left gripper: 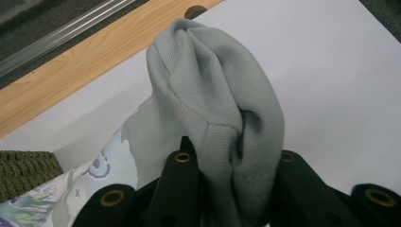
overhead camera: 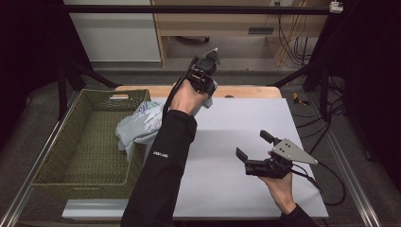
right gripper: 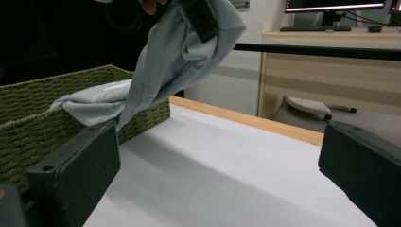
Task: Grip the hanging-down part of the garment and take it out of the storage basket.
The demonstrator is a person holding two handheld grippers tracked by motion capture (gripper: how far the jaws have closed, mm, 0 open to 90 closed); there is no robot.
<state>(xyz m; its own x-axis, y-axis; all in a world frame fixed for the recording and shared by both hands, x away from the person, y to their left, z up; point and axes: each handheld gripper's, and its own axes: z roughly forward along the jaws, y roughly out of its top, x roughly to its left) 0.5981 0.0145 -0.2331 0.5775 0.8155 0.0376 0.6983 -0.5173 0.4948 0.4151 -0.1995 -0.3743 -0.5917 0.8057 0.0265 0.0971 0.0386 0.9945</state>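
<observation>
Garment half out of the basket, left gripper has it, right one idle.

Left gripper [overhead camera: 206, 71] is clamped on a bunched fold of the grey garment [left gripper: 217, 109], held up over the far edge of the white mat [overhead camera: 246, 137]; in the left gripper view the ribbed cloth is pinched tight between the jaws. The rest of the garment trails down over the rim of the woven basket [overhead camera: 82, 182], with its printed part still draped on the basket's right wall. Right gripper [overhead camera: 257, 151] hovers low over the mat near the person's side, jaws spread wide, nothing between them. My read: pick is done, extraction roughly midway. Left to do: pull the tail clear of the basket, lay it on the mat, likely bring the right gripper in on a second corner.
</observation>
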